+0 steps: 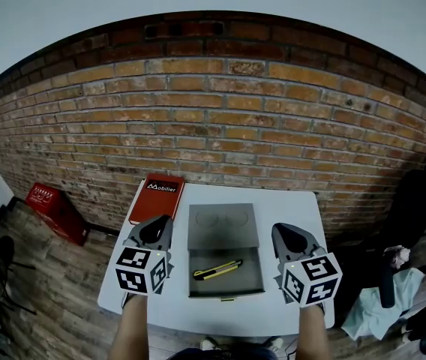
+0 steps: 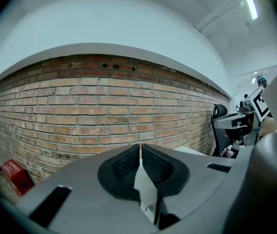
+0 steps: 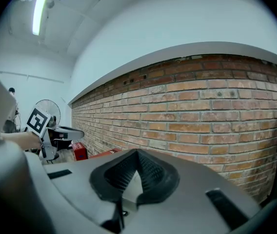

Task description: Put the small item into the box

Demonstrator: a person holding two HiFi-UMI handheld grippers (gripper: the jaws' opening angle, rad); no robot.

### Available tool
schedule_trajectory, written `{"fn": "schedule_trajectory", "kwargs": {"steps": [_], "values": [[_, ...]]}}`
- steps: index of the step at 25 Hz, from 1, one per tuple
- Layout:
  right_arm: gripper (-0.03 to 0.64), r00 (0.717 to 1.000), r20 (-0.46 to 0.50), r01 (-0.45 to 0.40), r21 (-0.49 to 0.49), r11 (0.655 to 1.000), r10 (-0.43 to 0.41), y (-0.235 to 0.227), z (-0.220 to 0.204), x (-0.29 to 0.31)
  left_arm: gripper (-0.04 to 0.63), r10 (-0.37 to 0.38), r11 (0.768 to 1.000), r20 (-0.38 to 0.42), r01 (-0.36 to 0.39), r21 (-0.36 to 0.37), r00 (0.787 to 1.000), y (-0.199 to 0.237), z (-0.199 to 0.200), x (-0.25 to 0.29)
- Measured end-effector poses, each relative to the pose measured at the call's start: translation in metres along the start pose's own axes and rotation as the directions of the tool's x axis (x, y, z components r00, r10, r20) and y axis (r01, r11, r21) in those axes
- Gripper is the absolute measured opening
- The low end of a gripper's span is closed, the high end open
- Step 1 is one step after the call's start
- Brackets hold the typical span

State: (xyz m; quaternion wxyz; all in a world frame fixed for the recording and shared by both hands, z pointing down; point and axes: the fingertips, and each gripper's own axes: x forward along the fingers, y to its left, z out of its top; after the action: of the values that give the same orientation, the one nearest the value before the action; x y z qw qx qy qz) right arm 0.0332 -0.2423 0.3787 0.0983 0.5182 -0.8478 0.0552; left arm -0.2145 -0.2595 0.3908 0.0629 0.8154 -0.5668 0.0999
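In the head view a white counter (image 1: 292,208) stands against a brick wall (image 1: 213,118), in the lower middle of the frame. A grey box (image 1: 249,279) lies at the counter's centre. Its upper half is a flat grey panel and its lower half is an open tray. The small item, a yellow and black knife (image 1: 217,270), lies inside that tray, slanting from lower left to upper right.

The left claw (image 1: 153,231) hangs above the counter just left of the box, and the right claw (image 1: 294,238) just right of it, each with its marker cube toward the bottom of the frame. In the left gripper view the left claw (image 2: 141,146) is closed, its ribbed pads meeting with nothing between them. In the right gripper view the right claw (image 3: 137,152) is likewise closed and empty. Both point toward the wall.

A red book (image 1: 157,198) lies on the counter's upper left corner. A red crate (image 1: 55,210) sits on the floor at the left of the frame.
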Motion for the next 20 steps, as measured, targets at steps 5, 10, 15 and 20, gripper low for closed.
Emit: {"fn": "schedule_trajectory", "kwargs": {"steps": [5,10,15,20], "values": [[0.018,1.0,0.005,-0.006,-0.004,1.0,0.006,0.0039,0.0009,0.0003,0.034,0.016,1.0,-0.002,-0.016,0.008,1.0,0.002,-0.0022,-0.0021],[0.019,1.0,0.004,-0.011,-0.008,1.0,0.011,0.0064,0.0001,-0.0003,0.032,0.018,1.0,0.002,-0.018,0.021,1.0,-0.0001,-0.0009,-0.0019],[0.02,1.0,-0.002,-0.009,-0.01,1.0,0.009,0.0059,-0.0014,-0.0007,0.032,0.015,1.0,-0.012,-0.015,0.024,1.0,-0.0037,-0.0056,0.0001],[0.02,1.0,-0.004,-0.01,-0.008,1.0,0.01,0.0074,-0.0023,-0.0008,0.032,0.004,1.0,-0.026,-0.004,0.027,1.0,-0.0067,-0.0099,0.0009]]}}
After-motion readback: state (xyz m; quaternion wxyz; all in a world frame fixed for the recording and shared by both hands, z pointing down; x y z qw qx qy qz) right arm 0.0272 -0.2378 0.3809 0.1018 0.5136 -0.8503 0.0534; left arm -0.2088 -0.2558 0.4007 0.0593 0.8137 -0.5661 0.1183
